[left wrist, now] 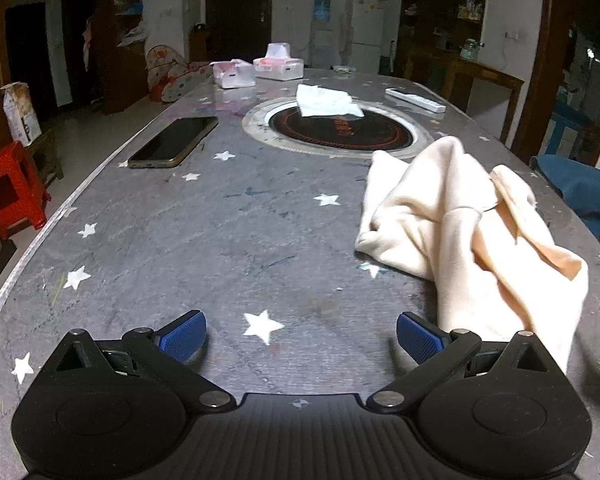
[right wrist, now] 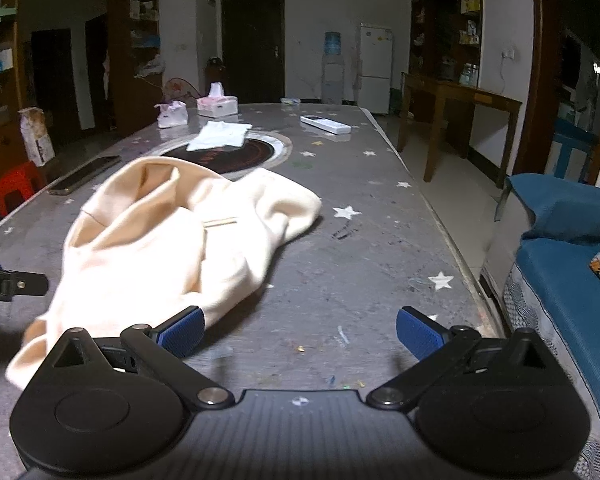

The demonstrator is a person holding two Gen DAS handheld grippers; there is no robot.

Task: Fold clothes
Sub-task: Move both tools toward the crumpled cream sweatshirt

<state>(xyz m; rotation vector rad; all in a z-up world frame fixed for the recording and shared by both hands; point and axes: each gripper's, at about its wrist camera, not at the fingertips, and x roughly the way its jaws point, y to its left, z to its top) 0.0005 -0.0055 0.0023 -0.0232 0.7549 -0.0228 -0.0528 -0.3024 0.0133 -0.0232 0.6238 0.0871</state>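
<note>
Item: cream garment (right wrist: 172,240), lying in a rumpled heap on the grey star-print table (left wrist: 220,240); it fills the right half of the left wrist view and the left-centre of the right wrist view, with ridges standing up and one edge trailing toward the near table rim, so it is neither flat nor folded. Your left gripper (left wrist: 300,336) sits at the bottom of its frame with its blue pads (left wrist: 182,336) spread wide and nothing between them; the heap lies just to its right, close beside the right pad. Your right gripper (right wrist: 300,336) is likewise spread wide and holds nothing, its left pad (right wrist: 182,334) right at the near hem of the cloth, whether touching you cannot tell. The two tools flank the garment from either side, a placing that suits taking an edge each, though the same scene would also fit cloth just let go. Other stock, upper part of both frames, well apart from the cloth: phone (left wrist: 174,142), white napkin (left wrist: 326,100) on the round inset burner (left wrist: 336,130), tissue box (left wrist: 278,65), remote (right wrist: 325,123).
</note>
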